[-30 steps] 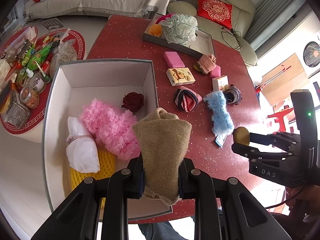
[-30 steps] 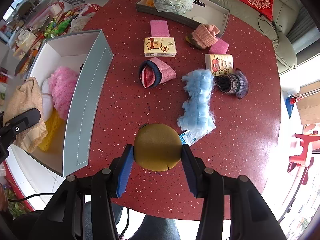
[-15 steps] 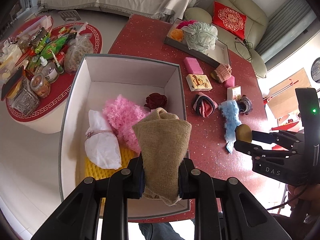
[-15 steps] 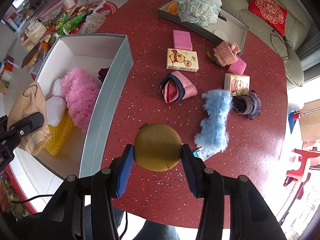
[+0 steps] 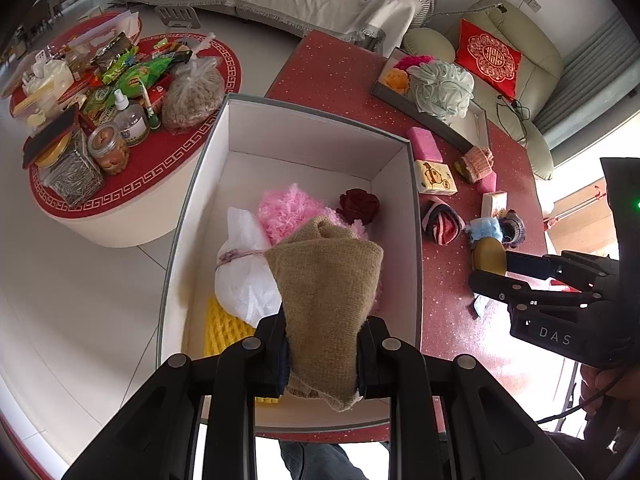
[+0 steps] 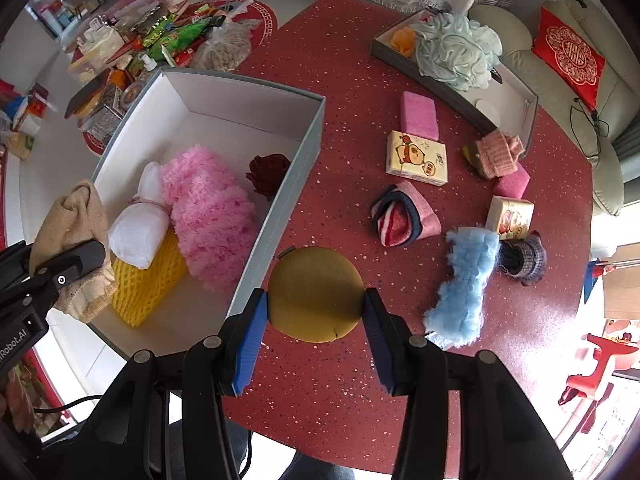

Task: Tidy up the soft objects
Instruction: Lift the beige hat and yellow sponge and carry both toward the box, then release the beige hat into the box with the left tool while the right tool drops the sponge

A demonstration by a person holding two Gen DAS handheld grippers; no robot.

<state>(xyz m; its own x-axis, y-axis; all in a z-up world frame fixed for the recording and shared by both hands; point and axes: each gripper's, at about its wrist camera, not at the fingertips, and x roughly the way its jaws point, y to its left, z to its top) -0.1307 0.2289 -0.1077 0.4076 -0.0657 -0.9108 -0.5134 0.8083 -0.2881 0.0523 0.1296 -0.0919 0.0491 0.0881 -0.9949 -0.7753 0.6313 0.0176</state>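
Left gripper [image 5: 322, 354], jaws clamped on a folded tan knitted cloth [image 5: 326, 300], which stands upright between them above the near end of the open white box [image 5: 414, 216]. In the right wrist view the same cloth [image 6: 74, 240] hangs over the box's near left corner.

Right gripper [image 6: 314, 320], blue-padded jaws clamped on a round mustard-yellow cushion [image 6: 316, 294], held above the red speckled table [image 6: 340, 80] just beside the box's right wall [image 6: 280, 208].

Box contents: a fluffy pink piece [image 6: 206, 208] in the middle; a white tied bundle [image 6: 138, 228] touching its left side; a yellow foam net [image 6: 146, 280] beneath both; a dark red fabric rose [image 6: 268, 172] against the right wall.

On the table, right of the box: a pink sponge [image 6: 418, 114], a yellow cartoon-printed carton [image 6: 416, 158], a folded striped pink-and-navy knit [image 6: 402, 220], a fluffy light blue piece [image 6: 464, 286], a small dark grey knitted item [image 6: 522, 258] touching a second printed carton [image 6: 510, 216], a pink knitted item [image 6: 498, 152] and a second pink sponge [image 6: 512, 184].

At the far edge, a grey tray [image 6: 516, 96] holds a pale green mesh bath puff [image 6: 456, 50] and an orange item [image 6: 402, 40].
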